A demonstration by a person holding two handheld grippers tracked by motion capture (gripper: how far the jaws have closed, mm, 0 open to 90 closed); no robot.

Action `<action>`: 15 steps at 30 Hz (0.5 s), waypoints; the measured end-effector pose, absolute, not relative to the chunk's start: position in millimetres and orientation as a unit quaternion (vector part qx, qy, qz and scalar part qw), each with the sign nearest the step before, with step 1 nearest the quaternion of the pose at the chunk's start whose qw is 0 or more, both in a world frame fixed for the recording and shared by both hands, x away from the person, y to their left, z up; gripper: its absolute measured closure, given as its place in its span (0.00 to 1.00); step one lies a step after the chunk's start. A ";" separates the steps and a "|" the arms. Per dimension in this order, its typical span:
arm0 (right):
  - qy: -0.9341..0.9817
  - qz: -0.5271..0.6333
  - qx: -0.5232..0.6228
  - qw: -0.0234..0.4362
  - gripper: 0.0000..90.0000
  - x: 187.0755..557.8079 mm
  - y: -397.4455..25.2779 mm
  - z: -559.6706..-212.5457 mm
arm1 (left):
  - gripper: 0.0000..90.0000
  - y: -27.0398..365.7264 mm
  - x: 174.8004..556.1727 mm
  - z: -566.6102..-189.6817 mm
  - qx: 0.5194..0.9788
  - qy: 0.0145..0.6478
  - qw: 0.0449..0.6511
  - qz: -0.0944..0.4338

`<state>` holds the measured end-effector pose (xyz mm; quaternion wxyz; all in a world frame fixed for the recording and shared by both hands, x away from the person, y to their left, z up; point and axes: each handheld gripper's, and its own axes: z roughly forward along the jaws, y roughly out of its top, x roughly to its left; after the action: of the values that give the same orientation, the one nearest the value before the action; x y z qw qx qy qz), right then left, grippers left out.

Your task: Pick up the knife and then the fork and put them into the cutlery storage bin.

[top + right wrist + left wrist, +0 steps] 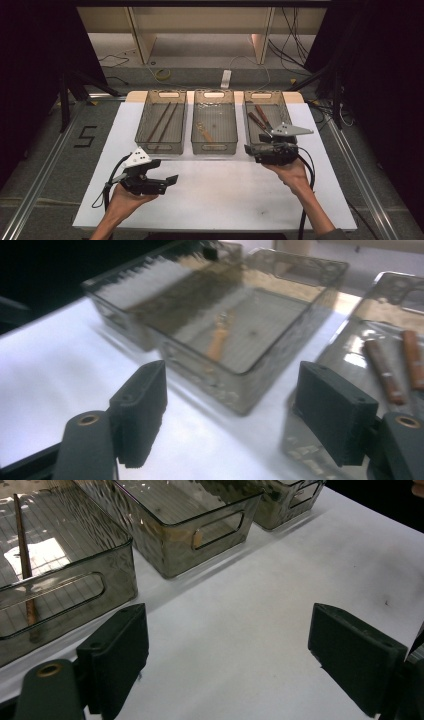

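My left gripper [167, 172] is held over the white table [220, 190] at the front left, open with nothing between its jaws [230, 650]. My right gripper [250, 146] hovers at the near left corner of the right bin [261, 91], also open and holding nothing [230, 410]. Three smoked clear bins stand in a row. The left bin [161, 148] holds two brown chopsticks [162, 122], one chopstick [24, 565] close ahead. In the middle bin [214, 149] lies a wooden-handled utensil [205, 132] [218, 340]. Brown-handled knives [260, 120] [382, 372] lie in the right bin.
A bare stretch of white tabletop runs in front of the bins between my two hands. Beyond the table are floor cables [160, 74], a white power strip [226, 78] and wooden shelving legs. Metal rails [40, 165] flank the table.
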<state>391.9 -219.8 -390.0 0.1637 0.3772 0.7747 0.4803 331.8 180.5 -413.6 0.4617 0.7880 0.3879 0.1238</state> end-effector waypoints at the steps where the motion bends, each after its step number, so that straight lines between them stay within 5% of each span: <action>1: 0.772 0.488 0.374 0.162 0.33 386.2 -219.9 -393.0 | 0.18 180.5 332.1 -413.7 0.787 0.388 0.463 0.122; 15: 0.761 0.520 0.363 0.137 0.27 338.2 -230.3 -423.6 | 0.18 182.4 328.1 -415.5 0.779 0.386 0.480 0.121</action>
<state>338.2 -230.3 -423.6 0.1373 0.3632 0.7607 0.5202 328.1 182.4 -415.5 0.4801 0.7786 0.3857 0.1205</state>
